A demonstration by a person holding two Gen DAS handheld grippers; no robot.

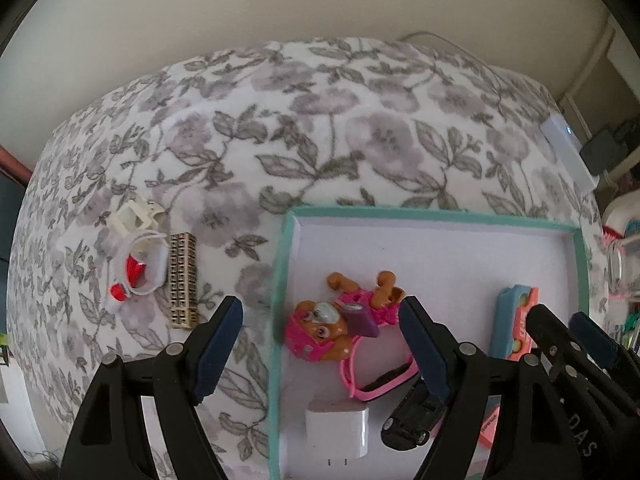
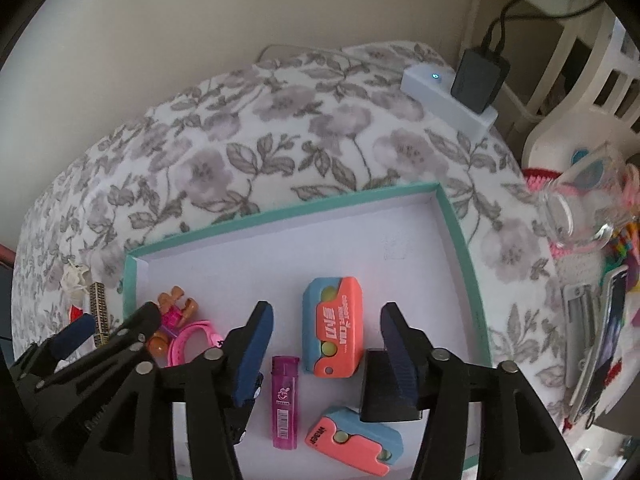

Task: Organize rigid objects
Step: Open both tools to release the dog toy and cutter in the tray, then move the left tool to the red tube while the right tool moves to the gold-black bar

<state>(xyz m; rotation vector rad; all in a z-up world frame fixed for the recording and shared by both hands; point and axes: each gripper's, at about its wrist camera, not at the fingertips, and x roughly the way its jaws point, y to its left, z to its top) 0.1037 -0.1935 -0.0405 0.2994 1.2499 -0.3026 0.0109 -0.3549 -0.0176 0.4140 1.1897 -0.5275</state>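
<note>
A shallow teal-rimmed tray (image 1: pixel 286 264) (image 2: pixel 456 220) lies on a floral cloth. In it are a pink puppy figure (image 1: pixel 320 332) (image 2: pixel 172 312), a pink strap (image 1: pixel 372 384) (image 2: pixel 192 340), a white charger (image 1: pixel 338 432), a black toy car (image 1: pixel 412 420), two coral-and-blue boxes (image 2: pixel 334 328) (image 2: pixel 352 440), a purple lighter (image 2: pixel 285 400) and a black block (image 2: pixel 380 388). My left gripper (image 1: pixel 320 312) hangs open above the puppy, touching nothing. My right gripper (image 2: pixel 327 314) is open over the upper coral box, pads clear of it.
Left of the tray lie a brass tower model (image 1: pixel 183 280) (image 2: pixel 100 312) and a white-and-red plastic piece (image 1: pixel 138 264). A white power strip (image 2: pixel 448 98) with a black adapter sits at the cloth's far right corner. A clear jar (image 2: pixel 576 208) and clutter crowd the right side.
</note>
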